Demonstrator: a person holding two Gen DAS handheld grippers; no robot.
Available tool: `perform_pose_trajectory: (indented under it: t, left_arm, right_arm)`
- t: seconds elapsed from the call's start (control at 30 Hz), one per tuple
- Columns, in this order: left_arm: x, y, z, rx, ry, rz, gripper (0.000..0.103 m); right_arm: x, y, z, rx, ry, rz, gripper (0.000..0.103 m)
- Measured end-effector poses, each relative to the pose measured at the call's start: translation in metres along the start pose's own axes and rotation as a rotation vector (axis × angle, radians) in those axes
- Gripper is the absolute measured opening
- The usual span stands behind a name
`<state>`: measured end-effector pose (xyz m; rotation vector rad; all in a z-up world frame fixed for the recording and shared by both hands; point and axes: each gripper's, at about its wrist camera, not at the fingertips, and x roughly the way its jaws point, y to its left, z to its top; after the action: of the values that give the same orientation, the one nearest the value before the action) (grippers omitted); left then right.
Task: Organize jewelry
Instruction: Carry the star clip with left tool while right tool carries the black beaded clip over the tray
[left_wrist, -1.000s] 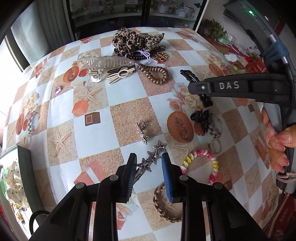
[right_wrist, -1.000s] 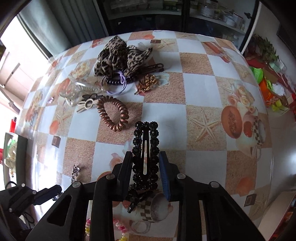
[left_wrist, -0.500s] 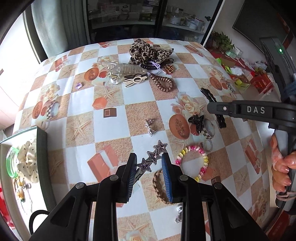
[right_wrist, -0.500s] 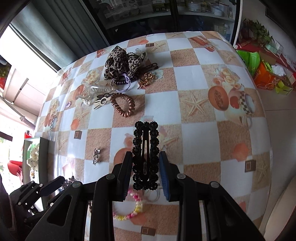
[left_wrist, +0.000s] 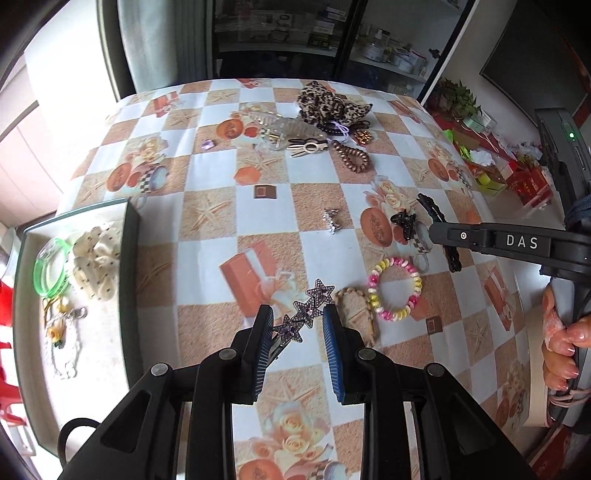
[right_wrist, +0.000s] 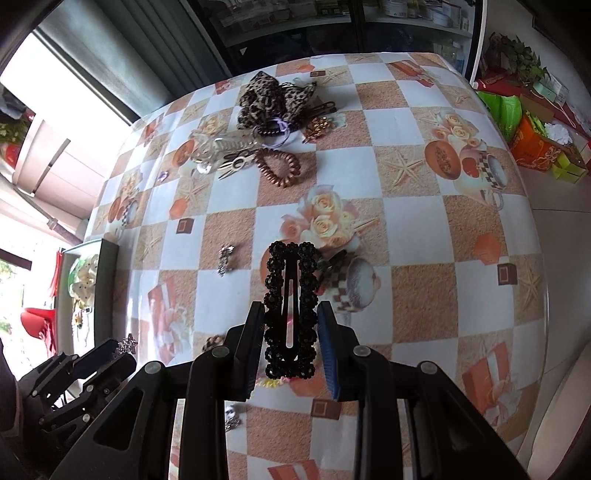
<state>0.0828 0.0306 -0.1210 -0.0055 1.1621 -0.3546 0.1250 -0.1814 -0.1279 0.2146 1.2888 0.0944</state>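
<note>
Currently mid-transfer: left gripper (left_wrist: 297, 323) clamps the star clip (left_wrist: 304, 314), right gripper (right_wrist: 290, 338) clamps the black beaded clip (right_wrist: 291, 310), both above the worktop (left_wrist: 207, 173). Next, probably carry to the tray (left_wrist: 129, 258), release.

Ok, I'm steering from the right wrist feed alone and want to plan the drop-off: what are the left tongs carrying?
Observer: The left tongs grip a star clip, three purple stars in a row, by its plain end.
Operator: And what's in the tray?
Observer: Inside the tray, a pale chain lies nearer the camera than the green bangle and dotted scrunchie.
Operator: Anything hidden behind my tongs?
Observer: A pastel coil bracelet lies beside a braided tan band.
</note>
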Motion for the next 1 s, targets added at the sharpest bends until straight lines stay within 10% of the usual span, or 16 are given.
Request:
perform_pose_trajectory:
  t: [1.0]
  left_arm:
    - [-0.061,0.197,-0.102,-0.376,-0.033,0.219,0.031]
  right_arm:
    - [0.053,0.277,-0.045,-0.429,0.179,0.209,0.031]
